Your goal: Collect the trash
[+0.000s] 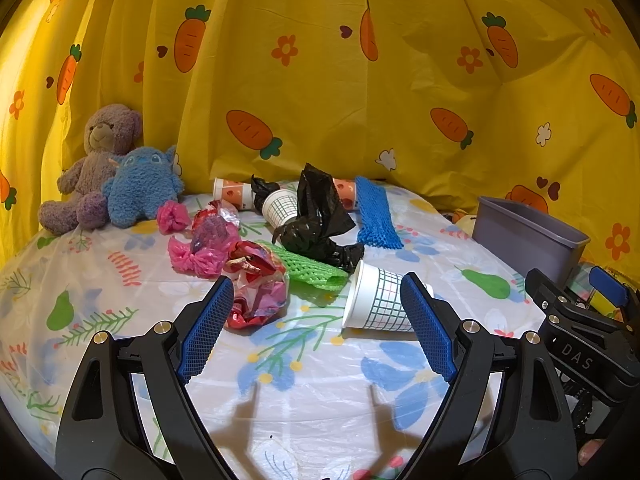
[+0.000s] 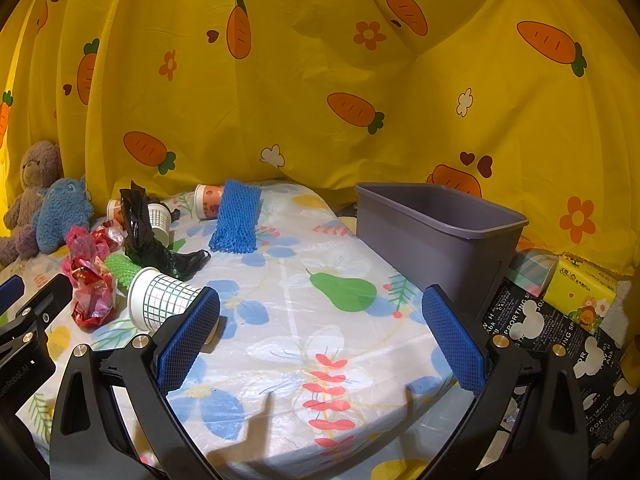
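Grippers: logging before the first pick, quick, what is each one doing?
Left gripper: open, holding nothing.
Right gripper: open, holding nothing.

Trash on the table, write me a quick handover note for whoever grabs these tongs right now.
Left tongs: open, empty, above the table facing the trash pile.
Right tongs: open, empty, beside the left pair, nearer the bin.
Trash on the table: nearest grid cup on its side, red wrapper, green net, black bag, pink bags, blue net, three more cups at the back.
Done: nothing visible; what shows of the bin's inside looks empty.
Left: everything. The grid cup is the likely first pick. Leave the plush toys.
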